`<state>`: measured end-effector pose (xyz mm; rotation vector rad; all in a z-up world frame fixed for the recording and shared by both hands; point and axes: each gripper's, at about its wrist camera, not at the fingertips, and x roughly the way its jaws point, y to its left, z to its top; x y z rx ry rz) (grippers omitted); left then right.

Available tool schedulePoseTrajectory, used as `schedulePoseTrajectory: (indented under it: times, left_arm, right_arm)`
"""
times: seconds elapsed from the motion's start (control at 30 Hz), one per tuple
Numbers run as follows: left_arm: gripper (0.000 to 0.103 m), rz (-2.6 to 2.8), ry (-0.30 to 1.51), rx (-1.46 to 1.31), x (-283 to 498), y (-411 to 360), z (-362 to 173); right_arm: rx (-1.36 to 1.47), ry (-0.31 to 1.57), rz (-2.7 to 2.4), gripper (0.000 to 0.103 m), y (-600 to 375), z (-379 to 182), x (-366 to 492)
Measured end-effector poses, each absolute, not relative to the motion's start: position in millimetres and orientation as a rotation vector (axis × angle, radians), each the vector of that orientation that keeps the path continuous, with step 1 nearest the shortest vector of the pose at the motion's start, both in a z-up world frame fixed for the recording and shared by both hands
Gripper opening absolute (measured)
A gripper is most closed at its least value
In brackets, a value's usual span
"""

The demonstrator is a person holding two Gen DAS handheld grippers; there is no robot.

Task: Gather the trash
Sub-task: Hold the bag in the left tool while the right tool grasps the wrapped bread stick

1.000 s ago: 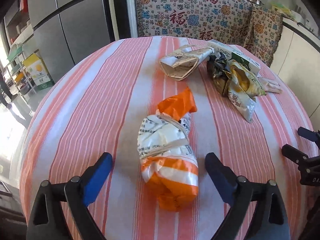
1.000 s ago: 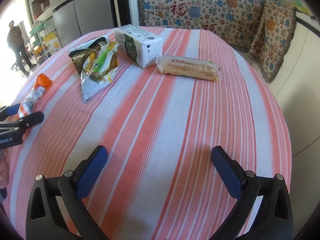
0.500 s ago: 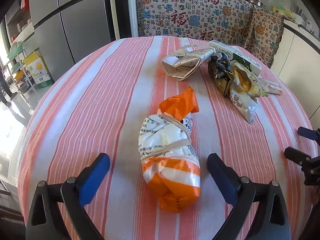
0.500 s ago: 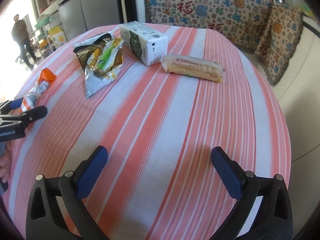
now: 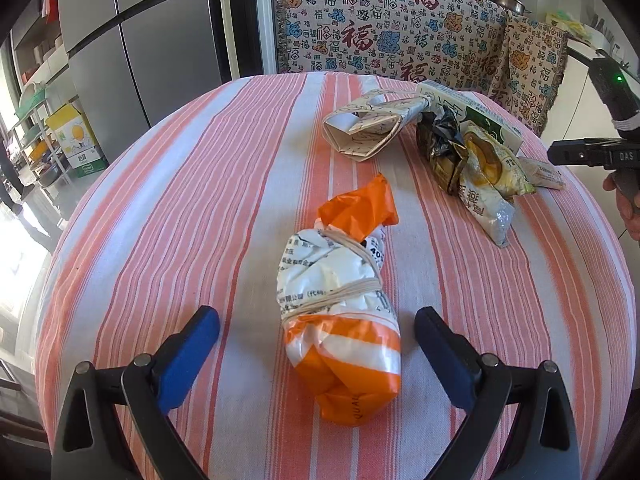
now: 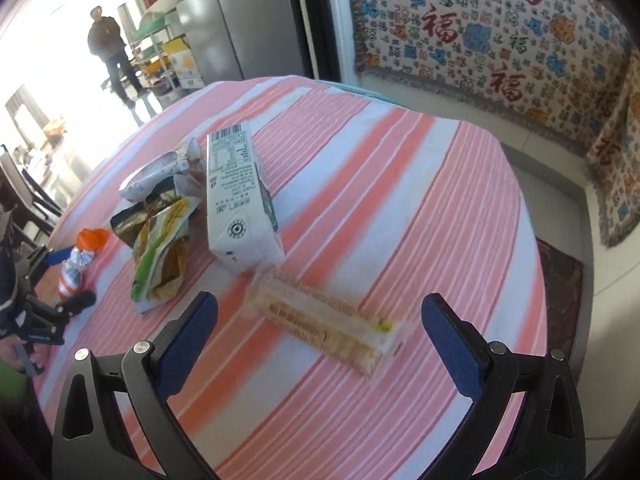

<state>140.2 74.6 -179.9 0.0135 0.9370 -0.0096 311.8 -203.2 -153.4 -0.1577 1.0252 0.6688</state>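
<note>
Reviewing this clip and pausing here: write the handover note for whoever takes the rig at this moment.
Left gripper: open, straddling the orange-and-white bundle, not closed on it.
Right gripper: open, empty, lined up on the cracker pack.
On the striped tablecloth too: milk carton, snack bags, folded paper wrapper.
Done: nothing collected. Left: grasp every piece; no bin is in view.

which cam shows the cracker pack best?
Right wrist. The cracker pack lies whole on the striped tablecloth, just ahead of the open right claw. Left wrist shows only its end, small, behind the snack bags.
</note>
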Motion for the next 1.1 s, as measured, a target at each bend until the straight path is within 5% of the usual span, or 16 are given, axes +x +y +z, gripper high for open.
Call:
schedulePoseTrajectory:
  times: [0.37,0.5,0.63,0.8,1.03,1.1]
  left_arm:
    - [0.100,-0.010,0.936,0.012,138.8,75.1,-180.0]
    - [0.100,-0.009,0.936,0.012,137.4,75.0,-180.1]
    - [0.100,-0.009,0.936,0.011,137.8,75.2,-180.0]
    - [0.100,-0.009,0.936,0.011,137.6,75.6,-180.0]
    - [0.100,-0.010,0.936,0.011,137.9,75.5,-180.1]
    - [0.100,-0.009,0.936,0.011,137.7,75.7,-180.2]
  right_arm:
    - [-0.153,1.199,0.991,0.088,-195.2,-153.8,224.8]
    - [-0.141,1.168,0.655,0.088,-200.6,-151.3,235.1]
    - [0.262,1.241,0.370,0.088,-230.4,-165.2,273.7]
    - [0.198,1.150,0.251,0.081,-204.3,-168.1,284.5]
    - [-0.136,0.970,0.149,0.024,-173.3,-177.3,234.2]
    - [-0.133,0.953,0.233,0.024,-171.3,-178.6,216.2]
